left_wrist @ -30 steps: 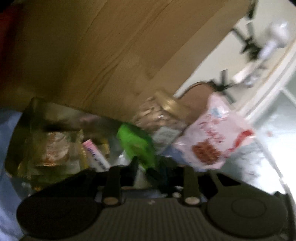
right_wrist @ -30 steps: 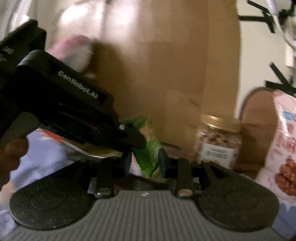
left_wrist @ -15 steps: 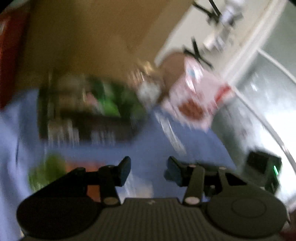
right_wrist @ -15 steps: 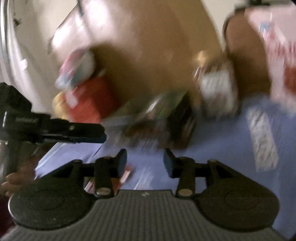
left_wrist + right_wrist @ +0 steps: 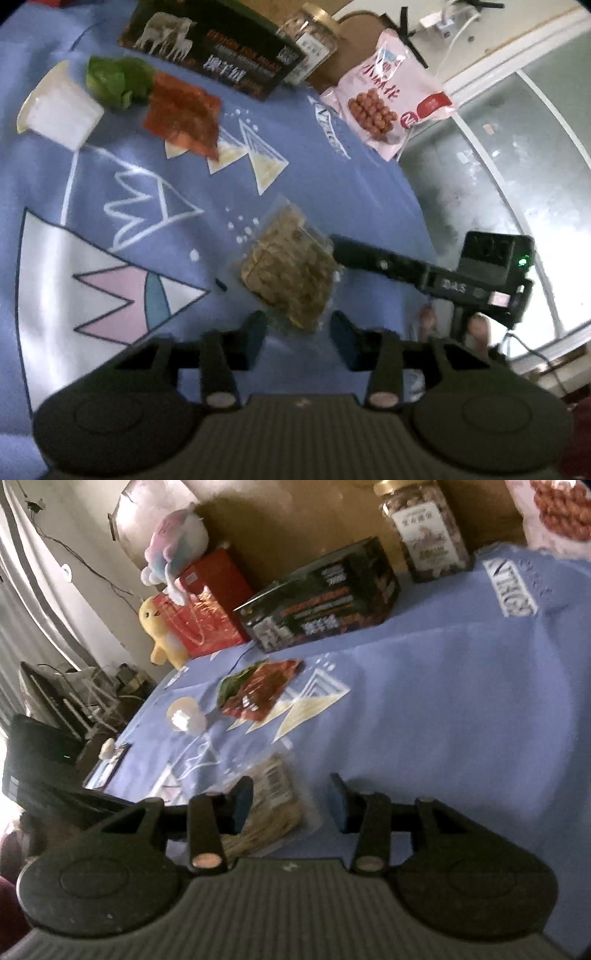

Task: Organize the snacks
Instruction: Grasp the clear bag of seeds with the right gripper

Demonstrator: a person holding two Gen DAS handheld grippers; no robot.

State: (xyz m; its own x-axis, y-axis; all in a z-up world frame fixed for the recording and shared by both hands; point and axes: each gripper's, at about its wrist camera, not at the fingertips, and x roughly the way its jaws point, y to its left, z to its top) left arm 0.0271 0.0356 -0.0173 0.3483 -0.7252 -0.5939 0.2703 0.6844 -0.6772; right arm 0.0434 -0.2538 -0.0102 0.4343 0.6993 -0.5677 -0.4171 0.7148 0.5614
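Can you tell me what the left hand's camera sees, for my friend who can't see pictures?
The left gripper, its fingers closing, hovers over a clear packet of tan snacks on a blue cloth. The right gripper reaches the packet's far side; beyond lie a red packet, a cup and a pink bag.

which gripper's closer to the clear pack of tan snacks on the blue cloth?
Right, narrowly. The right gripper reaches one edge of the clear snack pack, apparently touching. The left gripper sits just short of its near end, jaws closing, nothing between them.
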